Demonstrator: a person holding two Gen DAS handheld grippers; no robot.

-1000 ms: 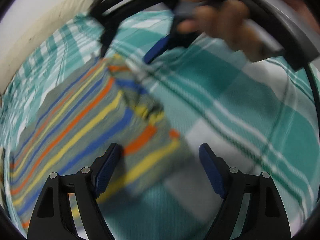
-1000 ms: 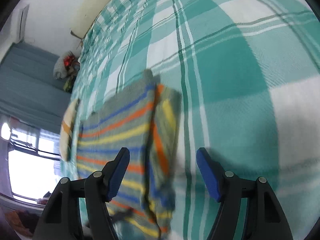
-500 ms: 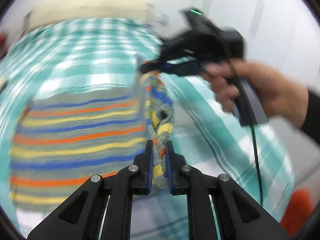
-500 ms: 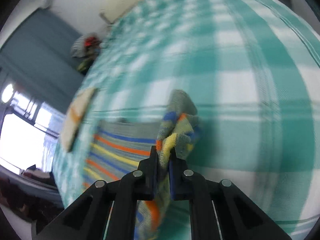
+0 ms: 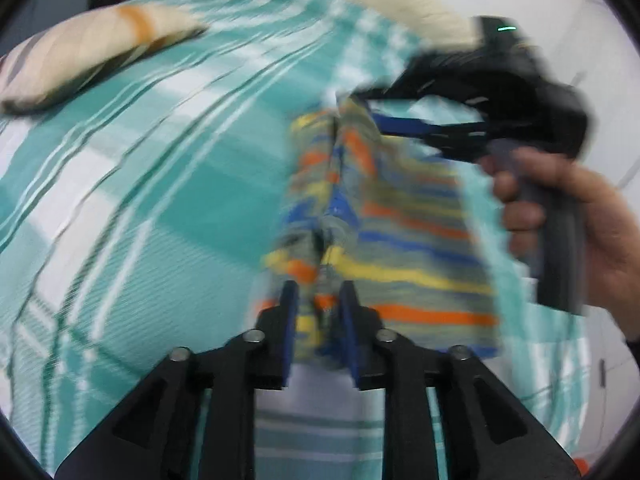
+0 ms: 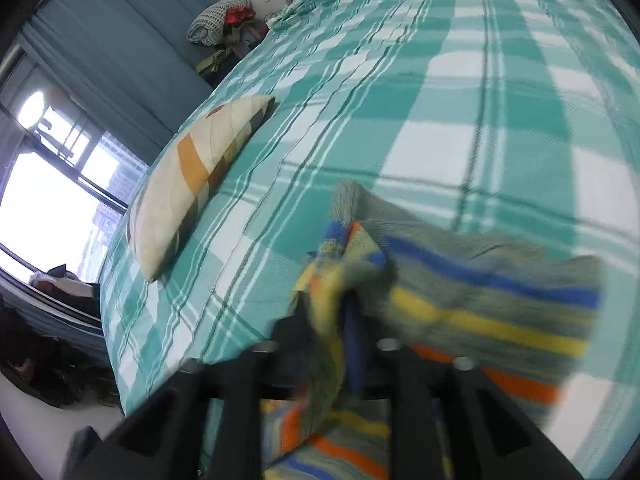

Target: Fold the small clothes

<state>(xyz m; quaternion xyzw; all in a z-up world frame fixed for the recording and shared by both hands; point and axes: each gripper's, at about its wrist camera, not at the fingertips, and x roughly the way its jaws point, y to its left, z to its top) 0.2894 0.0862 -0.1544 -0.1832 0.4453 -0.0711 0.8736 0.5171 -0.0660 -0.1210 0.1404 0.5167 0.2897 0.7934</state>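
The striped garment [image 5: 404, 236], grey with blue, orange and yellow bands, is lifted off the bed and stretched between the two tools, one bunched edge running from near to far in the left wrist view and the rest of the cloth hanging to the right of that edge. The left hand-held gripper [image 5: 318, 332] is clenched on the near end of that bunched edge, its blue pads pressed against a thick wad of fabric. The right hand-held gripper [image 5: 376, 122] grasps the far end of the same edge, with its black body and the person's right hand [image 5: 584, 236] around the handle seen on the right side of that view. In the right wrist view, the right hand-held gripper [image 6: 326, 344] is likewise closed on a gathered fold, and the striped garment [image 6: 480, 300] spreads away to the right, blurred by motion, with more of it drooping below the fingers. Beneath the cloth lies the bed [image 6: 460, 92], covered in a teal and white checked sheet. A cream pillow [image 6: 192, 184] with an orange band rests on the sheet well apart from the garment, toward the side of the bed next to the window [image 6: 52, 184]. Grey-blue curtains [image 6: 120, 52] hang by the window, and a pile of things [image 6: 224, 20] sits beyond the far corner of the bed.
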